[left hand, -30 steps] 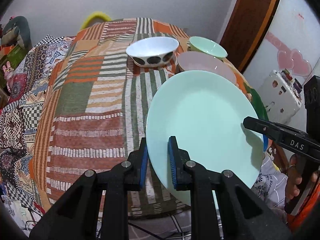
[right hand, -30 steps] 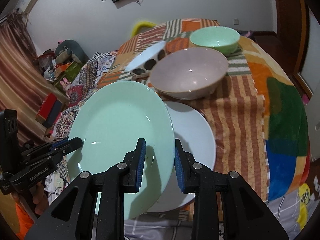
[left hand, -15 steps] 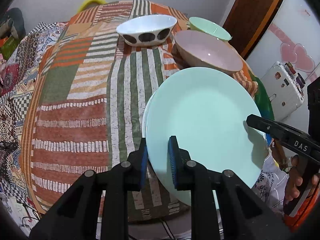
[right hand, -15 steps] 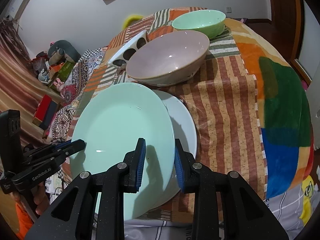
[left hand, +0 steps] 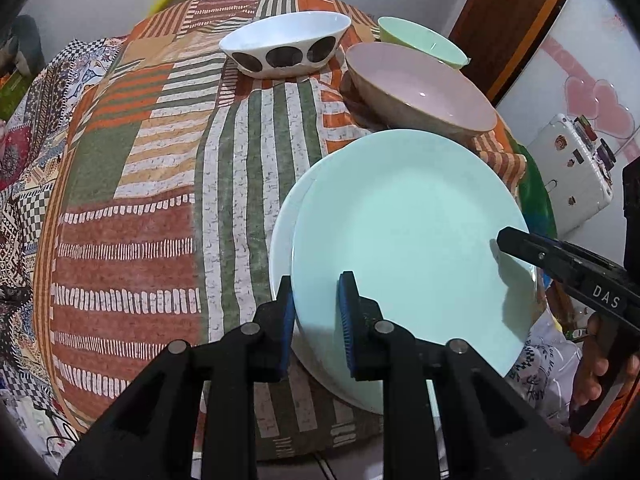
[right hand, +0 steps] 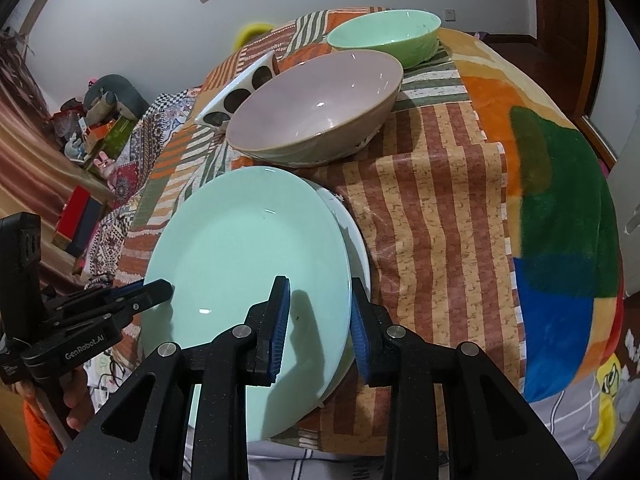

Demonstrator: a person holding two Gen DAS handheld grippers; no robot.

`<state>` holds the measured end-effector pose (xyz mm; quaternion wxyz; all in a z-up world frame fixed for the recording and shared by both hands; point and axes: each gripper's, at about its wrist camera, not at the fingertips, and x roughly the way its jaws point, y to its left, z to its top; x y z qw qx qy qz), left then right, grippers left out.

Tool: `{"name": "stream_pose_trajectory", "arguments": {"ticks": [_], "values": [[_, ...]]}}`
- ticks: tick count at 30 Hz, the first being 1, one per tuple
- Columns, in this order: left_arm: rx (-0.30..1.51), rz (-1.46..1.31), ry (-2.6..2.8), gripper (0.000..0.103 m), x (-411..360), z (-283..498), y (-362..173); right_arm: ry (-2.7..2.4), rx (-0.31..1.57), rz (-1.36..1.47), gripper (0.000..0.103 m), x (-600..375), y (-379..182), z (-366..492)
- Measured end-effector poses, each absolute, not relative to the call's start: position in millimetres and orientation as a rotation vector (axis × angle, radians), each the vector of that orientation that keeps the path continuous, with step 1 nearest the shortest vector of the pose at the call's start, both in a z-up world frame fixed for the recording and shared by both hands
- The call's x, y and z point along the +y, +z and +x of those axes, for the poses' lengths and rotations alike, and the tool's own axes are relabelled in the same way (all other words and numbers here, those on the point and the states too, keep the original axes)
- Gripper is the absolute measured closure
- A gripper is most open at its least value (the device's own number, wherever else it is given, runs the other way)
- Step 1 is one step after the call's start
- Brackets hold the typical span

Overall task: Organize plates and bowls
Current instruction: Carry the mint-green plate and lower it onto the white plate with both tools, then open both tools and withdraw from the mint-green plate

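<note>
I hold a mint green plate [left hand: 404, 232] [right hand: 244, 256] by its rim from two sides. My left gripper [left hand: 316, 292] [right hand: 160, 288] is shut on its near left edge. My right gripper [right hand: 320, 300] [left hand: 520, 244] is shut on the opposite edge. The plate sits slightly tilted, low over a white plate [left hand: 282, 232] [right hand: 356, 240] on the table and covers most of it. Whether the two touch I cannot tell. Behind them stand a mauve bowl [left hand: 424, 88] [right hand: 316, 104], a green bowl [left hand: 420, 40] [right hand: 384, 36] and a white bowl with dark ovals [left hand: 284, 44] [right hand: 240, 92].
A striped patchwork cloth [left hand: 160, 184] [right hand: 440, 208] covers the round table, with open cloth left of the plates. The plates lie at the table's front edge. A brown door [left hand: 512, 20] and a white box [left hand: 572, 168] stand to the right. A person's hand [left hand: 600, 364] grips the right tool.
The green plate has come down over the white plate and now hides most of it. Both grippers moved down and closer to the table with it, still closed on its rim.
</note>
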<state>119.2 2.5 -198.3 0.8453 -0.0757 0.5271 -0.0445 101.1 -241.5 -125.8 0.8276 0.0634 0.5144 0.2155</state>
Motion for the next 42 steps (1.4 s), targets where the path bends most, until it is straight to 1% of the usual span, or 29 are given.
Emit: {"name": "stream_pose_trajectory", "arguments": {"ticks": [5, 15, 17, 25, 32, 33, 34, 36, 38, 41, 42], "values": [[1.093, -0.139, -0.067, 0.082, 3.0, 120.0, -196.4, 0.459, 1.097, 0.141, 0.074, -238.8, -127.1, 101.3], [1.087, -0.078, -0.021, 0.081, 1.9, 119.6, -200.1, 0.471, 1.093, 0.110, 0.074, -230.9, -131.0, 100.0], [1.114, -0.093, -0.026, 0.080, 4.1, 121.4, -206.2, 0.469, 1.089, 0.093, 0.074, -229.8, -130.8, 98.4], [1.110, -0.103, -0.023, 0.080, 4.7, 119.7, -209.4, 0.474, 1.086, 0.096, 0.074, -230.3, -129.2, 98.7], [1.111, -0.112, -0.041, 0.080, 7.1, 120.4, -206.3, 0.431, 1.032, 0.082, 0.074, -238.2, -118.1, 98.4], [1.105, -0.124, -0.043, 0.079, 9.2, 120.2, -203.7, 0.425, 1.025, 0.076, 0.074, -239.7, -116.1, 98.6], [1.097, -0.132, -0.042, 0.076, 11.2, 120.0, -200.5, 0.419, 1.019, 0.070, 0.073, -241.9, -113.5, 98.6], [1.071, -0.143, -0.043, 0.076, 14.6, 119.4, -190.6, 0.415, 1.011, 0.070, 0.068, -245.8, -110.9, 98.4], [1.046, -0.141, -0.041, 0.075, 16.3, 118.6, -180.2, 0.410, 1.005, 0.072, 0.068, -248.8, -108.7, 99.9], [0.995, -0.125, -0.045, 0.069, 16.4, 117.4, -160.2, 0.413, 0.994, 0.085, 0.067, -253.4, -104.7, 100.4], [0.970, -0.118, -0.047, 0.065, 15.6, 117.6, -151.6, 0.415, 0.989, 0.090, 0.067, -255.2, -101.9, 101.3]]}}
